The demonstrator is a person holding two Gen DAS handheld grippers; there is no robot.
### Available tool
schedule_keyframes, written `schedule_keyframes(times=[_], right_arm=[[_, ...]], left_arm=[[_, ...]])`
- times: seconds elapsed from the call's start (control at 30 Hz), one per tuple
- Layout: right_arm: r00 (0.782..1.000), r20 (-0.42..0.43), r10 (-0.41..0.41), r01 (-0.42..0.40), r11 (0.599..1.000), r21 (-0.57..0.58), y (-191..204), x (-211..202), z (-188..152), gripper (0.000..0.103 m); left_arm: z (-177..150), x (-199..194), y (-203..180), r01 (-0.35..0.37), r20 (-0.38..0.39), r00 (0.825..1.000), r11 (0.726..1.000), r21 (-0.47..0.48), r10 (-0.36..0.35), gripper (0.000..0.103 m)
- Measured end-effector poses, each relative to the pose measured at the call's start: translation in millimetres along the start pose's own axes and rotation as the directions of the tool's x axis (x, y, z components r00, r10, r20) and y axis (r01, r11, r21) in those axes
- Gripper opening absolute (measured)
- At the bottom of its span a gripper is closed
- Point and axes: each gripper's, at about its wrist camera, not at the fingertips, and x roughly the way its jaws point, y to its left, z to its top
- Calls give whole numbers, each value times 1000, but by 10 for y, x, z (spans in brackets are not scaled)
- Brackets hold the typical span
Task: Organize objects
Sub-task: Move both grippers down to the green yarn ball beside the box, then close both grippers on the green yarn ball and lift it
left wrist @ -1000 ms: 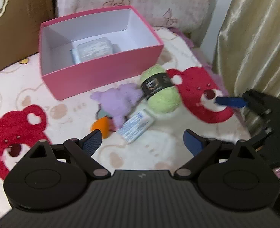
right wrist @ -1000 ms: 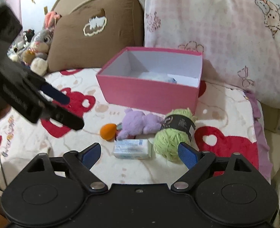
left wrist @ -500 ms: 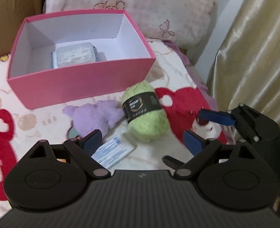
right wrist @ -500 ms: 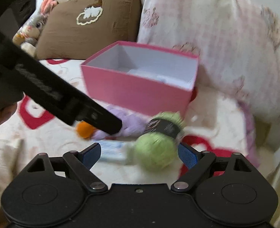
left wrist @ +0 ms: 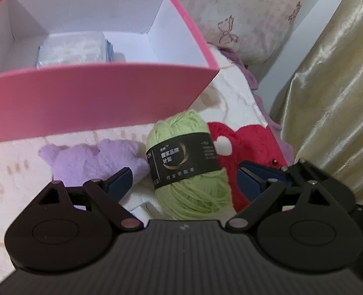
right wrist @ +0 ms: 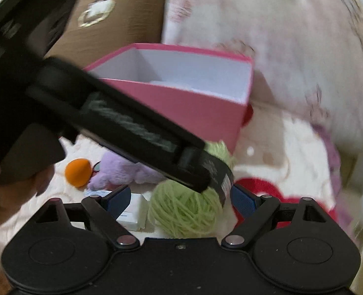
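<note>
bed (left wrist: 240, 98) bears box (left wrist: 83, 103), yarn (left wrist: 193, 191), plush (left wrist: 93, 162).

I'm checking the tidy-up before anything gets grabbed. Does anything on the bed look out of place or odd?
Only one packet lies in the pink box. The green yarn, purple plush toy, orange toy and a second packet lie loose on the blanket in front of it. Nothing looks damaged or spilled. Both open grippers converge on the yarn.

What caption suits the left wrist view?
Open left gripper straddles a green yarn ball before a pink box.
</note>
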Motion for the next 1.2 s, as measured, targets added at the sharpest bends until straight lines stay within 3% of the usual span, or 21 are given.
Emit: schedule_keyframes(times=[0.13, 0.23, 0.3, 0.47, 0.53, 0.6, 0.7, 0.87, 0.93, 1.2], right_arm=[[998, -61, 16, -11, 997, 77, -152, 148, -124, 91], [995, -74, 68, -59, 991, 120, -226, 224, -189, 91], [991, -82, 105, -92, 985, 148, -246, 287, -215, 90], [989, -27, 146, -138, 970, 198, -298, 301, -175, 89], [991, -30, 131, -122, 968, 218, -330, 312, -185, 71], [989, -33, 143, -132, 963, 234, -357, 310, -205, 65], [991, -35, 130, -119, 967, 225, -333, 295, -186, 59], [995, -49, 82, -72, 982, 172, -161, 132, -173, 58], [998, -38, 47, -42, 992, 120, -56, 18, -155, 58], [999, 6, 35, -36, 996, 81, 232, -432, -6, 58]], left_arm=[[-51, 96, 98, 7, 7, 1000, 999, -32, -7, 87], [-79, 128, 137, 39, 31, 999, 999, -36, -38, 76], [-89, 149, 162, 86, 45, 995, 996, -38, -85, 64], [-108, 202, 230, 114, 52, 993, 988, -104, -109, 62], [-124, 213, 255, 123, 52, 992, 986, -117, -117, 60], [-141, 222, 272, 130, 52, 991, 983, -130, -124, 57], [-163, 193, 239, 125, 52, 991, 986, -114, -120, 55], [-197, 50, 146, 125, 35, 992, 988, -96, -122, 52], [-222, -69, 139, 147, 46, 989, 982, -123, -142, 52], [-196, -667, -15, 156, 56, 987, 985, -69, -152, 52]])
